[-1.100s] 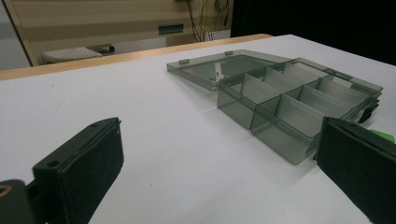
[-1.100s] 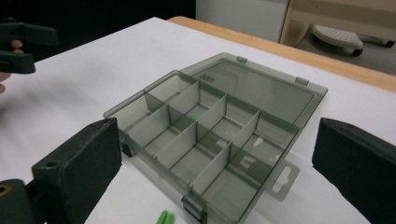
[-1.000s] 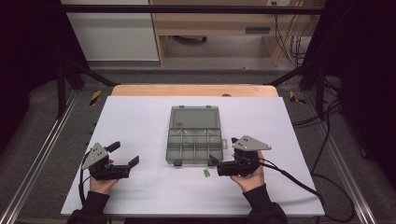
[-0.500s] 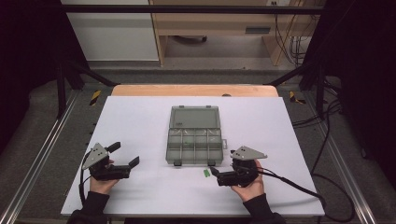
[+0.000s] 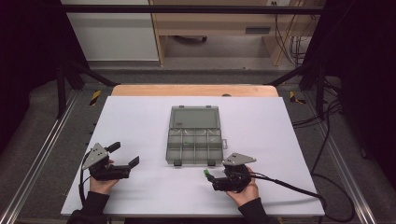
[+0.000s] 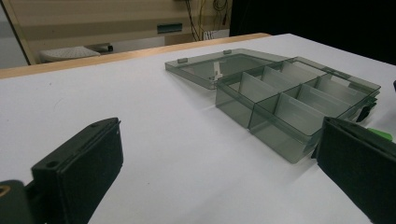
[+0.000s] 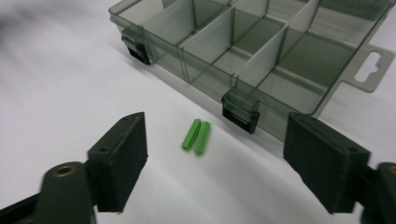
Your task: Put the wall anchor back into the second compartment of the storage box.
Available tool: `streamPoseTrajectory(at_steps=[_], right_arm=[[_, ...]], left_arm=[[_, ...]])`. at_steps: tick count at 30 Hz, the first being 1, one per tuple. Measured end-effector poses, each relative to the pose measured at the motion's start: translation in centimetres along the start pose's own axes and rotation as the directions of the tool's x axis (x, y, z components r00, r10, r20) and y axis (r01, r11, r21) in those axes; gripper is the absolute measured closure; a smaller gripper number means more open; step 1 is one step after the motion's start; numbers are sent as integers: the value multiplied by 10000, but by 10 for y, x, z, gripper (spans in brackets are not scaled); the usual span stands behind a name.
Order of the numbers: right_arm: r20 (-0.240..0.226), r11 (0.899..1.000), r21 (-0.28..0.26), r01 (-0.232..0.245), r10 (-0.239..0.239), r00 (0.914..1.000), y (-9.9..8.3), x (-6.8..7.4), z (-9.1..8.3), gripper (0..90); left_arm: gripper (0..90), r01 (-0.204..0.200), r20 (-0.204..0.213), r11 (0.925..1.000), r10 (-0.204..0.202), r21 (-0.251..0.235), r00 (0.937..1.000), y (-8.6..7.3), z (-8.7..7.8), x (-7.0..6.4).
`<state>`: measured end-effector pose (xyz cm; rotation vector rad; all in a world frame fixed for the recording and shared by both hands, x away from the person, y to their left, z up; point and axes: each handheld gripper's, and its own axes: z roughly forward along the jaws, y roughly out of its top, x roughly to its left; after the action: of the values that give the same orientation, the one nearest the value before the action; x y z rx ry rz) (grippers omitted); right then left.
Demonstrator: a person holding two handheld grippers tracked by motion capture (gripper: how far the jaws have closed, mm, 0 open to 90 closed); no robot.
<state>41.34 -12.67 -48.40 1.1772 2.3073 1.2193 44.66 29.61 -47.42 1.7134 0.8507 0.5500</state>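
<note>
Looks like a lab / recording rig, not a home: white-topped bench (image 5: 140, 116) w/ wooden edge, boxed in by black metal frame bars (image 5: 177, 8) and dark curtains at both sides. Hazard-striped tape (image 5: 95, 97) on grey floor, loose cables (image 5: 327, 116) trailing at right, plain wood shelving (image 5: 210, 28) behind.
</note>
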Motion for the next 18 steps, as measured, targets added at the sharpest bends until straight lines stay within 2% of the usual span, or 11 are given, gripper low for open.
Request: streamPoseTrajectory(at_steps=[3, 4, 7, 8, 13, 18], right_arm=[[-96, 9997, 262, -12, 14, 10000, -2, 0, 6, 307], [-88, 9991, 422, 37, -33, 10000, -3, 0, 9, 356], [-94, 9986, 529, 10, -5, 10000, -4, -1, 12, 400], [-188, 9981, 608, -27, 39, 9998, -5, -1, 14, 453], [-406, 9973, 707, -177, 206, 9990, -5, -2, 19, 537], [-412, 9974, 681, -255, 284, 9987, -4, -4, 23, 616]], left_arm=[[2, -7, 0, 10000, 7, 18, 10000, 0, 0, 0], [2, -17, 4, 10000, 17, 27, 10000, 0, 0, 0], [2, -8, 6, 10000, 7, 28, 10000, 0, 1, 0], [2, -20, 6, 10000, 20, 48, 10000, 0, 1, 0], [3, -32, 6, 10000, 32, 61, 10000, 0, 1, 0], [3, -21, 13, 10000, 21, 59, 10000, 0, 1, 0]])
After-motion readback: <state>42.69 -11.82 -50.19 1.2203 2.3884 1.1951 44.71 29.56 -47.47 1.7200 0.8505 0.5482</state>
